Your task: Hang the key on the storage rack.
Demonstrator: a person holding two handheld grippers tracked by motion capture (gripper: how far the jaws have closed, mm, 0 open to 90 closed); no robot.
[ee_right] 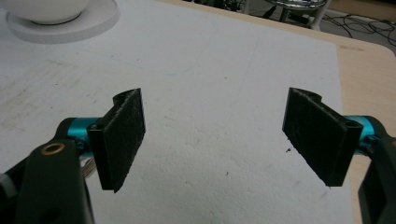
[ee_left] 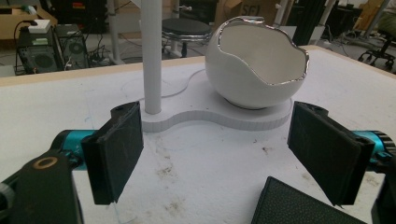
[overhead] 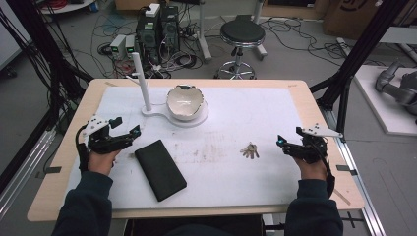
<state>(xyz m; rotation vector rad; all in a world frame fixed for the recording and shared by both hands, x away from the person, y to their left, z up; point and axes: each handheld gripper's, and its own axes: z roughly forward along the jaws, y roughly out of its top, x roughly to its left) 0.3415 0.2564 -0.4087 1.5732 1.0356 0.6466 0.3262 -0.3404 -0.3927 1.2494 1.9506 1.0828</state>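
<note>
A white bowl shaped like a cracked eggshell [overhead: 185,102] [ee_left: 257,70] sits on a flat white base [overhead: 156,114] [ee_left: 210,116] that also carries an upright white post [overhead: 141,81] [ee_left: 152,56]. A black wallet [overhead: 160,169] [ee_left: 299,205] lies flat at the front left of the white mat. A bunch of keys [overhead: 251,151] lies right of centre. My left gripper [overhead: 126,126] [ee_left: 215,140] is open above the mat, facing the bowl, with the wallet's corner just beneath its right jaw. My right gripper [overhead: 289,135] [ee_right: 215,126] is open and holds nothing, a little right of the keys [ee_right: 86,168].
The white foam mat [overhead: 246,113] covers most of a wooden table [overhead: 314,113]. Behind the table stand a black stool [overhead: 241,34], computer towers [overhead: 160,27] and floor cables. Black frame struts [overhead: 354,59] rise at the right.
</note>
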